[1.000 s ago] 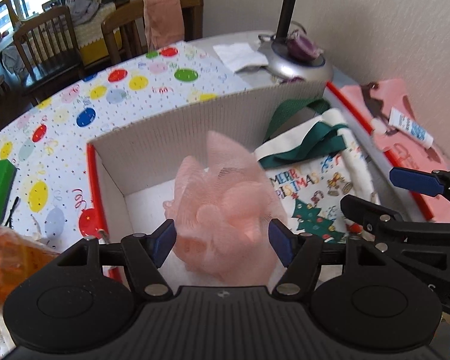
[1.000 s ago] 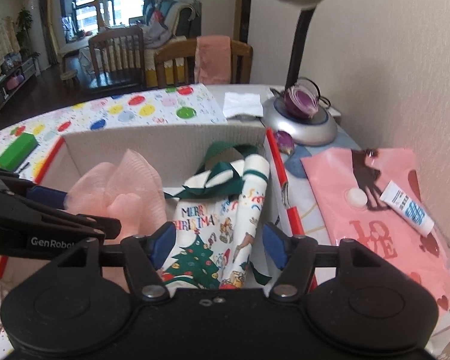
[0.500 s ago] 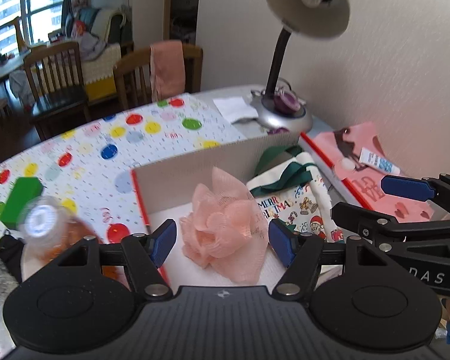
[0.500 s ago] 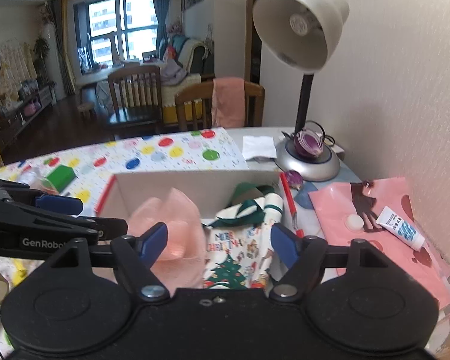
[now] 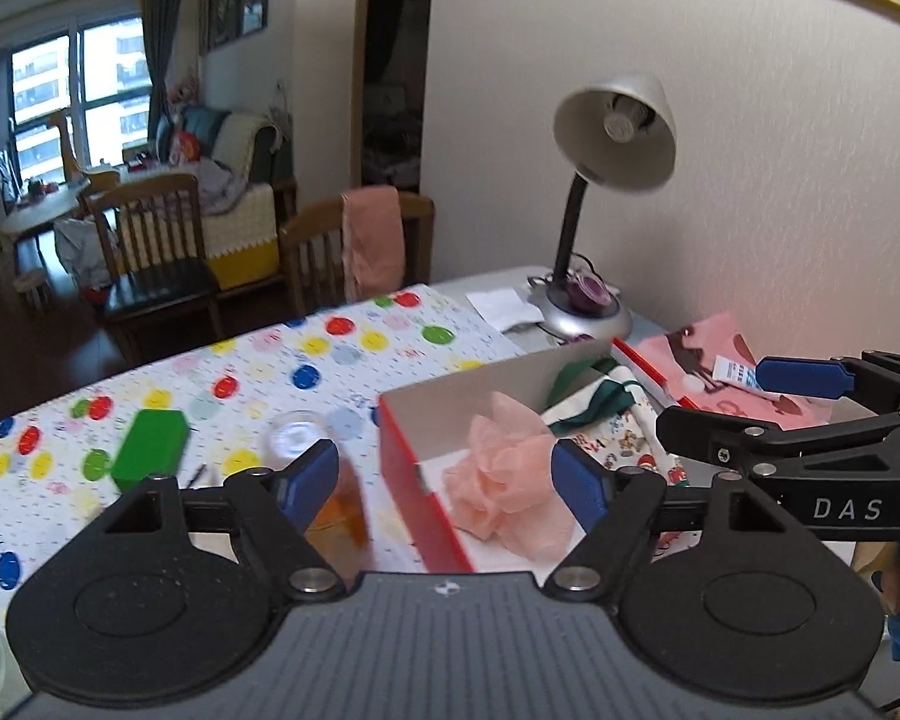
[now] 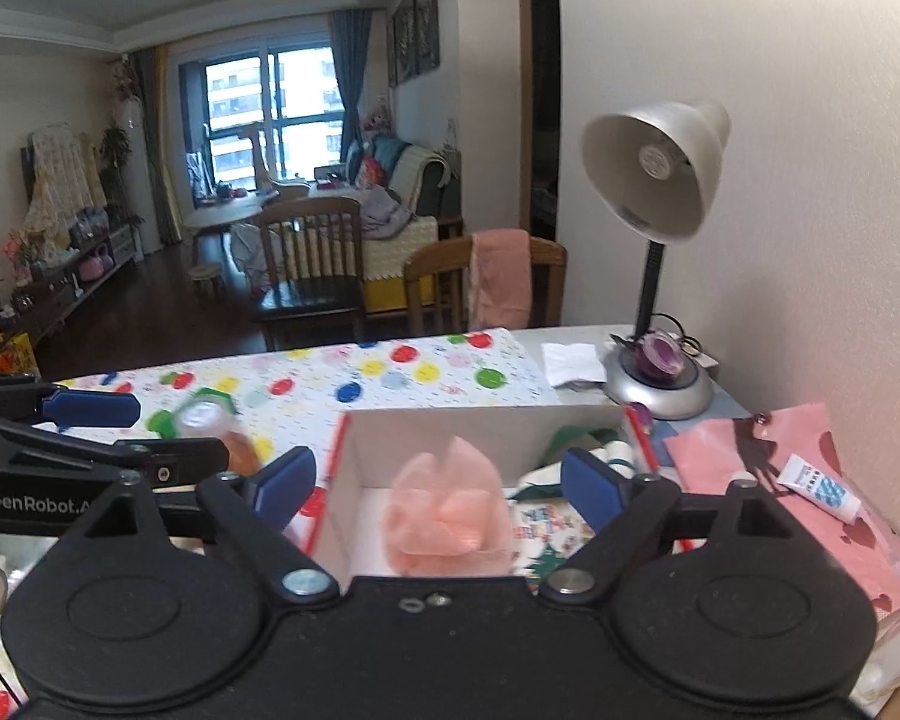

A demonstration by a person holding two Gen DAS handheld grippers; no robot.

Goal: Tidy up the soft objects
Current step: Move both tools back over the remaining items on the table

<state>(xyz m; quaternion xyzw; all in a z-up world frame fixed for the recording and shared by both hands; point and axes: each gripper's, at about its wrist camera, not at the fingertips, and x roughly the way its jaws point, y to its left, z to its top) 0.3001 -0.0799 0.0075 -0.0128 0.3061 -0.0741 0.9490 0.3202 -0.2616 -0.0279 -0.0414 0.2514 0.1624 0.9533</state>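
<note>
Table point(image 5: 498, 288): dotted cloth point(image 5: 330, 372), box point(image 5: 414, 480), lamp point(image 5: 588, 312).

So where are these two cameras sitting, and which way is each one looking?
Left wrist view: sits on the left gripper, looking forward and down at the open box; the right gripper reaches in from the right edge.
Right wrist view: sits on the right gripper, looking over the same box; the left gripper reaches in from the left edge.
Both show the pink mesh puff and Christmas bag lying in the box, and the desk lamp. Both grippers' jaws are opening, holding nothing.
</note>
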